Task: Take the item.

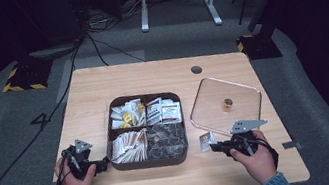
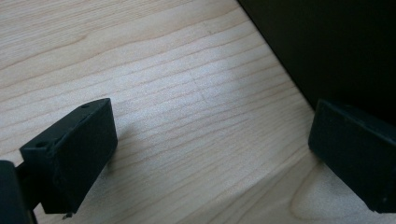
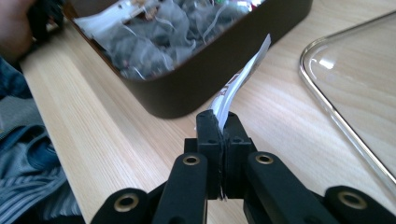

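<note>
The right tool point(image 3: 223, 128) is clamped edge-on across a thin paper sachet point(image 3: 243, 77), held low over the counter point(image 1: 159, 75) between the compartment box point(image 1: 129, 164) at 9 o'clock and the clear lid point(image 1: 248, 89) at 1 o'clock. Hazards: the bite takes only the sachet's edge, so it may slip or tear, and its free end may snag the box wall. The left tool point(image 2: 205, 154) stands apart, empty, beside the box; a nudge could shift the box.
</note>
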A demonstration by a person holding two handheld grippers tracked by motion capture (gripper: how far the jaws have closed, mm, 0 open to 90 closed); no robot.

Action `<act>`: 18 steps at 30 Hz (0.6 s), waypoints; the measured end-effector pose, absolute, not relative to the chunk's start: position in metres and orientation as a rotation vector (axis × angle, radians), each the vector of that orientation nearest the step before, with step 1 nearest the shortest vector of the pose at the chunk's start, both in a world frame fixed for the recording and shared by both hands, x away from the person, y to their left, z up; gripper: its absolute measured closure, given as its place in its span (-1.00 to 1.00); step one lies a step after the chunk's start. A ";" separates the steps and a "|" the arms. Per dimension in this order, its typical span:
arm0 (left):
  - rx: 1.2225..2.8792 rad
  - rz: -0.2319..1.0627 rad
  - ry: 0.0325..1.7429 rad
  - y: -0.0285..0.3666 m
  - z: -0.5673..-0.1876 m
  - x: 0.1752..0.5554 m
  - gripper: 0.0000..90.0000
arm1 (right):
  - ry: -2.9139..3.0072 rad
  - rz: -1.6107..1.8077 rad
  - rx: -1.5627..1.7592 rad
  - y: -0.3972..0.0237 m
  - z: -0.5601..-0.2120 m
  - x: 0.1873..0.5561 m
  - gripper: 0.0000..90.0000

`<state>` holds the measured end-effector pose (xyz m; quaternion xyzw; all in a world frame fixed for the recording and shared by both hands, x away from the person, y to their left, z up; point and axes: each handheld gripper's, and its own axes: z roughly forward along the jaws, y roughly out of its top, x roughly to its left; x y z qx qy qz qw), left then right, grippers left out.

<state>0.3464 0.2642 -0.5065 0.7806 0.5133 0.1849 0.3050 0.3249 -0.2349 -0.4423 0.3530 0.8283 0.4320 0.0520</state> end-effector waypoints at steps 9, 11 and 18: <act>2.066 0.489 1.361 0.264 -0.507 0.346 -0.97 | 2.548 1.226 1.086 -0.232 -0.465 0.319 0.98; 2.066 0.489 1.361 0.264 -0.507 0.346 -0.97 | 2.544 1.240 1.089 -0.232 -0.468 0.317 0.98; 2.066 0.489 1.361 0.264 -0.507 0.346 -0.97 | 2.555 1.231 1.117 -0.233 -0.475 0.314 0.98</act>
